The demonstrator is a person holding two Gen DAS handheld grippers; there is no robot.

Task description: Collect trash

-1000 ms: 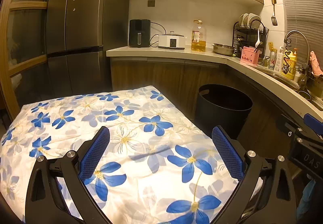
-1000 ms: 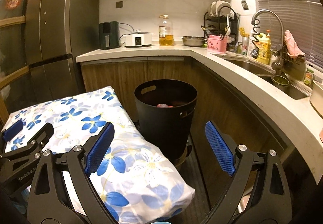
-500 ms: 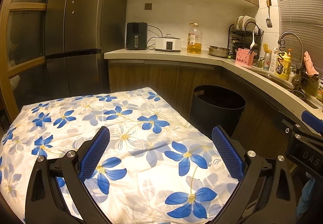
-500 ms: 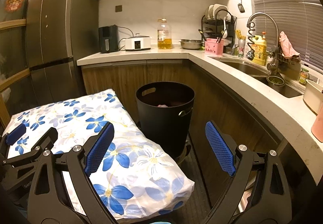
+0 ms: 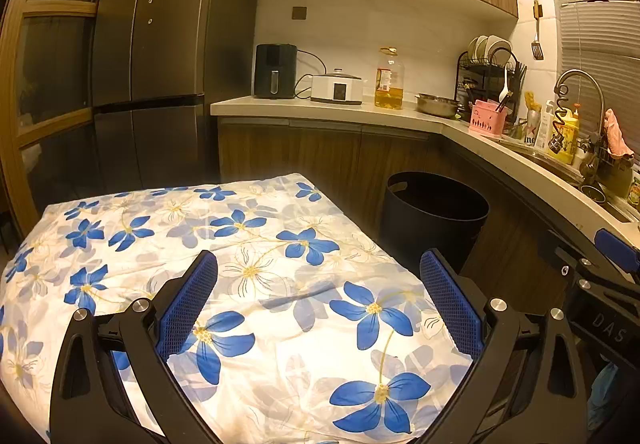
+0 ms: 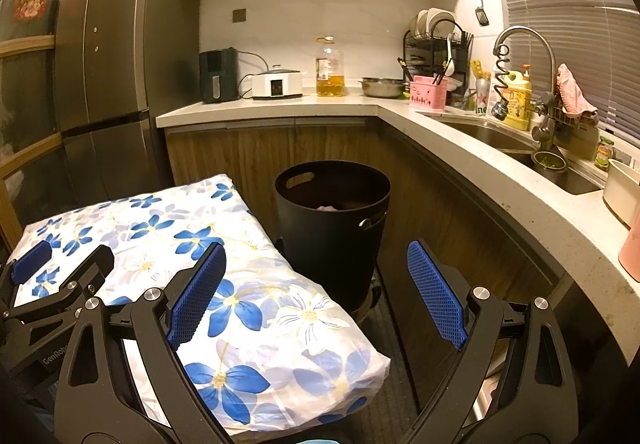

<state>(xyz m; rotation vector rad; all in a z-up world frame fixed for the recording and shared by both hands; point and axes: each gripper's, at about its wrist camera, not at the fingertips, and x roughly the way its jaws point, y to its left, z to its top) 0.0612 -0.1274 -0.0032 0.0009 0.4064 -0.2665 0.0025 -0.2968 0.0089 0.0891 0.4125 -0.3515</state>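
A black round trash bin (image 6: 332,219) stands on the floor against the wooden cabinets, with a pale crumpled piece of trash (image 6: 327,207) showing inside. The bin (image 5: 434,215) also shows in the left wrist view, its inside dark. My left gripper (image 5: 318,300) hangs open over a table covered by a white cloth with blue flowers (image 5: 224,276), holding nothing. My right gripper (image 6: 316,292) is open and empty, above the table's right edge and short of the bin. No loose trash shows on the cloth.
A beige L-shaped counter (image 6: 460,139) carries an air fryer (image 6: 218,75), cooker (image 6: 277,83), oil bottle (image 6: 330,67), steel bowl (image 6: 382,87), dish rack (image 6: 438,43) and sink with faucet (image 6: 524,55). A dark fridge (image 5: 160,55) stands left. A narrow floor strip runs between table and cabinets.
Both views have drawn back and risen slightly; the bin looks farther off and more of the counter shows. Both grippers stay open and empty.
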